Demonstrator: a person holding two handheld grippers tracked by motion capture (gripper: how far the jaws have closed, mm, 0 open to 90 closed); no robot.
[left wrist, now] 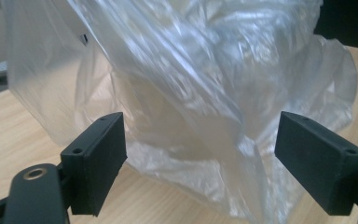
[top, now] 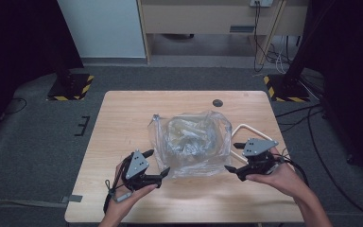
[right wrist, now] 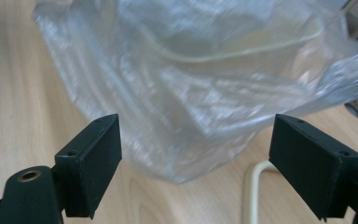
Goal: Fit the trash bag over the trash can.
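Clear plastic bag (top: 190,143) sits mid-table, crumpled, slumped on the wood table (top: 123,118). Something pale inside, can't tell what. Left gripper (top: 158,165) at the bag's near-left corner, jaws spread wide, released; in the left gripper view the bag (left wrist: 191,93) lies in front of and between the pads, neither pad pressing on it. Right gripper (top: 234,157) at the bag's near-right side, also released, jaws wide apart; in the right gripper view the bag (right wrist: 200,84) bulges just ahead of the gap, pads clear of it. Cream wire loop (top: 248,135) lies on the table right of the bag, partly under the right gripper; its bend shows (right wrist: 256,186) near the right pad. Dark round spot (top: 217,102) on the far table edge.
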